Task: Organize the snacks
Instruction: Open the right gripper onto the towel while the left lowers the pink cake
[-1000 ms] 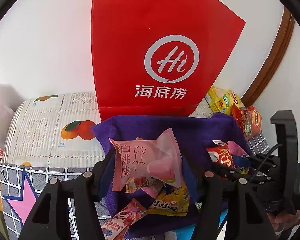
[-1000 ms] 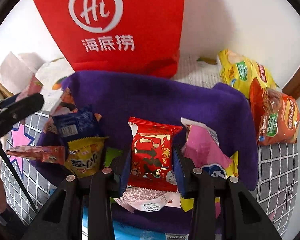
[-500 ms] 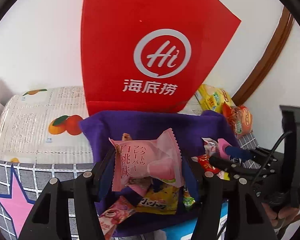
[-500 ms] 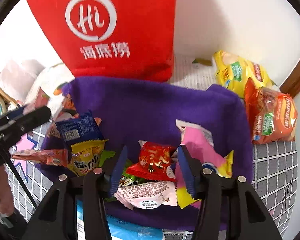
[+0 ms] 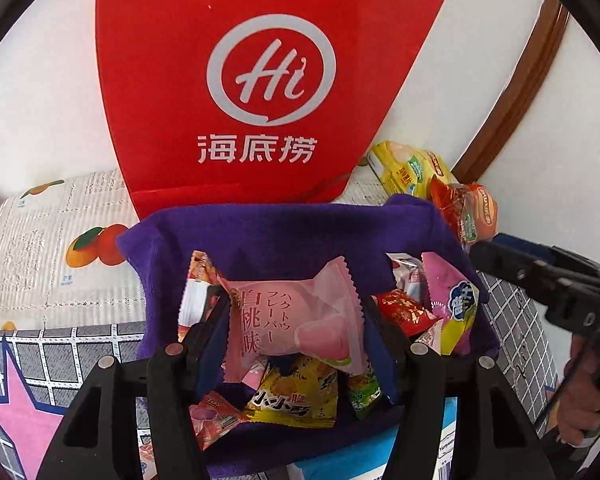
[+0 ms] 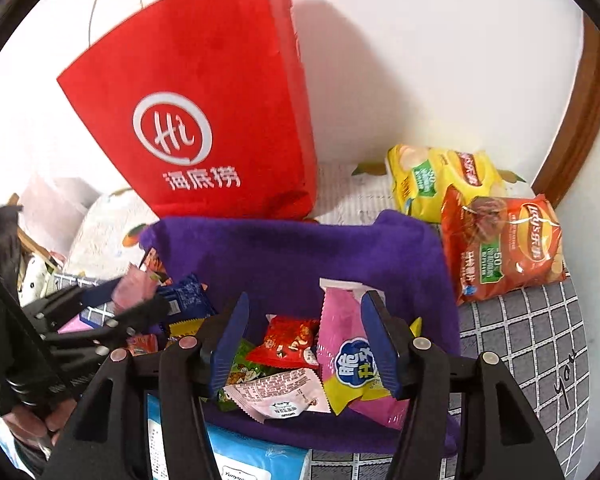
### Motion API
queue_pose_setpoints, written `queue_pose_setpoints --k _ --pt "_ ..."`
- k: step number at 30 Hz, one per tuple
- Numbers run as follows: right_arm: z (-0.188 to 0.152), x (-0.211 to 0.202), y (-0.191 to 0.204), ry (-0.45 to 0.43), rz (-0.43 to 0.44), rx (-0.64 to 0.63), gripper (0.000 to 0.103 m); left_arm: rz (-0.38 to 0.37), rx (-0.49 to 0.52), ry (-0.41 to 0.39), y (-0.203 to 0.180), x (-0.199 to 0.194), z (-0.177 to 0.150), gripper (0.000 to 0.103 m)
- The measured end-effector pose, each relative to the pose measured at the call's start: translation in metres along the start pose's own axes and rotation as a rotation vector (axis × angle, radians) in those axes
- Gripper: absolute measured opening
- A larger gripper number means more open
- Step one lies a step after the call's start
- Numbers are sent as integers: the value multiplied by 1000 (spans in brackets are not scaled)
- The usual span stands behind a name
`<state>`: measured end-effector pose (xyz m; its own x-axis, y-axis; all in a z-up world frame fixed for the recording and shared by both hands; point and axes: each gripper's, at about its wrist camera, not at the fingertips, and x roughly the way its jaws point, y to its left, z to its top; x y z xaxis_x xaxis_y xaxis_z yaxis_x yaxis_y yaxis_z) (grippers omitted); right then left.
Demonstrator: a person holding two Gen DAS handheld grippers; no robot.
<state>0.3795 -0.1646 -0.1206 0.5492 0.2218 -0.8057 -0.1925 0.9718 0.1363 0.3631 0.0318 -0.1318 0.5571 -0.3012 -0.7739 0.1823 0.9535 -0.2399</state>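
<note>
Left wrist view: I am holding the left tool over the purple fabric bin, its fingers pinching the pink peach-flavour packet at both sides.

Right wrist view: I am hovering the right tool with its fingers spread and nothing between them.

What has just changed: a second ago the right tool was clamping the red snack packet; half a second ago it was already letting go, and now that packet is lying loose in the bin, resting on the other wrappers.

Where the snacks are: the red packet is sitting between a green wrapper and a tall pink-and-yellow pouch; two chip bags are lying outside the bin, beside its right wall on the checked cloth.

Backdrop: a red paper bag is standing behind the bin against the wall.

Meaning for the task: I am judging one drop finished and the right tool free for another snack, perhaps a chip bag. The pink packet is not yet released; I am expecting its drop next.

Risk: the heap is getting crowded, so a careless release could slide off.
</note>
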Motion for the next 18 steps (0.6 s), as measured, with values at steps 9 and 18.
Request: queue_pose_setpoints --k 9,18 --pt "-1 -2 5 -7 1 -17 58 25 8 30 -5 12 -2 63" --pt "-1 1 6 1 -2 -20 58 37 -1 43 -4 15 -2 69"
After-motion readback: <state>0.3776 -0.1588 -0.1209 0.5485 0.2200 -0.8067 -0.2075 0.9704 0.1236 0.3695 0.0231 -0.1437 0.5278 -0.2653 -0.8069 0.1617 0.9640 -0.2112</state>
